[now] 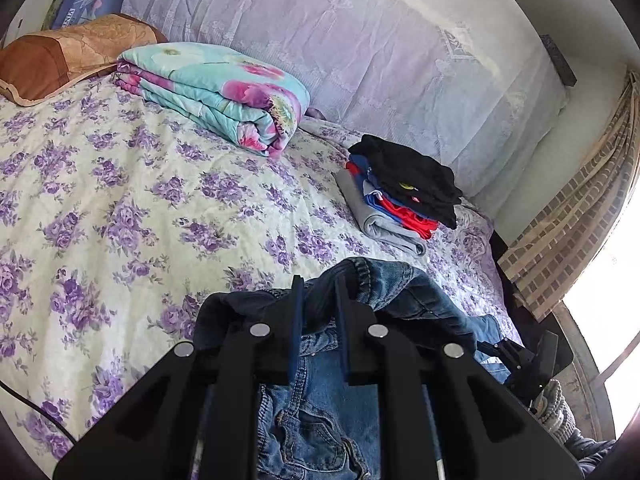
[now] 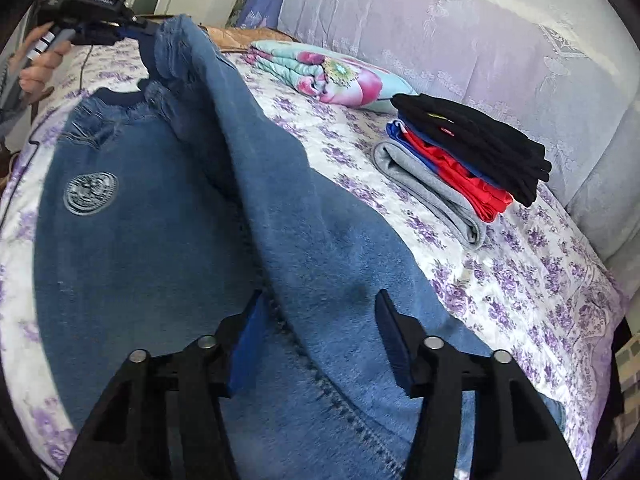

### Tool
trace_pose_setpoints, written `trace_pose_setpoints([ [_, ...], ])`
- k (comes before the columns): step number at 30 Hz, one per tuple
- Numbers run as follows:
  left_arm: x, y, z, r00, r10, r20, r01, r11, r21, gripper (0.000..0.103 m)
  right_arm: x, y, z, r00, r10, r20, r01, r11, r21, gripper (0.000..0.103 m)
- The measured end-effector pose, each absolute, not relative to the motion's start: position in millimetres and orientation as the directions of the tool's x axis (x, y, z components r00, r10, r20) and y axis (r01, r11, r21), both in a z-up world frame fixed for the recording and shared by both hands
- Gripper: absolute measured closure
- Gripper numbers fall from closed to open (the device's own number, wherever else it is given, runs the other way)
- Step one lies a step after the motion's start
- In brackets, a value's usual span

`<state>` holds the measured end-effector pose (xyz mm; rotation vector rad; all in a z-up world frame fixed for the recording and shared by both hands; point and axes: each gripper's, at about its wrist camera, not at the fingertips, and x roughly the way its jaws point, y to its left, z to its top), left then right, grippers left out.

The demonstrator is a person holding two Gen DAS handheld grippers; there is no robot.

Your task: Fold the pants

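Observation:
Blue denim pants (image 2: 160, 240) lie across the floral bedspread (image 1: 120, 200). My left gripper (image 1: 319, 284) is shut on the pants' waistband (image 1: 364, 276) and lifts it off the bed; it also shows at the top left of the right wrist view (image 2: 136, 36), gripping that edge. My right gripper (image 2: 318, 300) is open, its fingers either side of a pant leg ridge (image 2: 320, 248), just above the fabric. The right gripper shows at the lower right of the left wrist view (image 1: 520, 360).
A stack of folded clothes (image 2: 468, 160), black on top, sits on the bed toward the wall. A folded floral quilt (image 1: 216, 92) and a brown pillow (image 1: 60, 56) lie farther back. A curtain (image 1: 580, 232) and bright window are at the right.

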<state>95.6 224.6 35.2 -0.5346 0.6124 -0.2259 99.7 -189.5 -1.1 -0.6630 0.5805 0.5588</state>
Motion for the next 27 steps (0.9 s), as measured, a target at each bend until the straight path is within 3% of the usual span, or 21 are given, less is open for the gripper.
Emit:
trace_pose_setpoints([
  [2, 100, 226, 36, 0.796, -0.358, -0.489, 0.045, 0.840, -0.541, 0.089, 110, -197, 6, 0.688, 0.297, -0.662, -0.638, 0.683, -0.356, 0.089],
  [4, 104, 227, 39, 0.796, -0.350, -0.493, 0.040, 0.844, -0.535, 0.089, 102, -205, 27, 0.706, 0.330, -0.627, -0.628, 0.701, -0.338, 0.096],
  [7, 103, 226, 45, 0.803, -0.352, -0.481, 0.054, 0.847, -0.529, 0.089, 75, -216, 56, 0.724, 0.368, -0.583, -0.628, 0.701, -0.337, 0.096],
  [11, 84, 223, 46, 0.806, -0.361, -0.469, 0.096, 0.862, -0.497, 0.087, 25, -219, 58, 0.651, 0.416, -0.634, -0.705, 0.640, -0.305, 0.096],
  [12, 79, 225, 43, 0.801, -0.353, -0.483, 0.086, 0.867, -0.491, 0.078, 15, -218, 49, 0.633, 0.411, -0.656, -0.719, 0.628, -0.299, 0.096],
  [13, 73, 230, 36, 0.791, -0.336, -0.511, 0.050, 0.868, -0.494, 0.058, 9, -217, 41, 0.616, 0.403, -0.677, -0.727, 0.621, -0.291, 0.096],
  [15, 62, 246, 20, 0.761, -0.318, -0.565, -0.045, 0.844, -0.535, 0.037, 5, -218, 26, 0.587, 0.401, -0.703, -0.735, 0.629, -0.254, 0.096],
  [19, 27, 258, 1, 0.720, -0.373, -0.586, -0.130, 0.756, -0.641, 0.038, 11, -223, 22, 0.569, 0.435, -0.698, -0.721, 0.671, -0.170, 0.096],
  [25, 17, 228, -5, 0.674, -0.415, -0.611, -0.122, 0.754, -0.646, 0.038, 14, -228, 27, 0.567, 0.462, -0.682, -0.716, 0.686, -0.130, 0.096],
  [27, 24, 221, -8, 0.659, -0.431, -0.616, -0.117, 0.751, -0.650, 0.042, 13, -228, 27, 0.570, 0.461, -0.680, -0.714, 0.688, -0.133, 0.096],
])
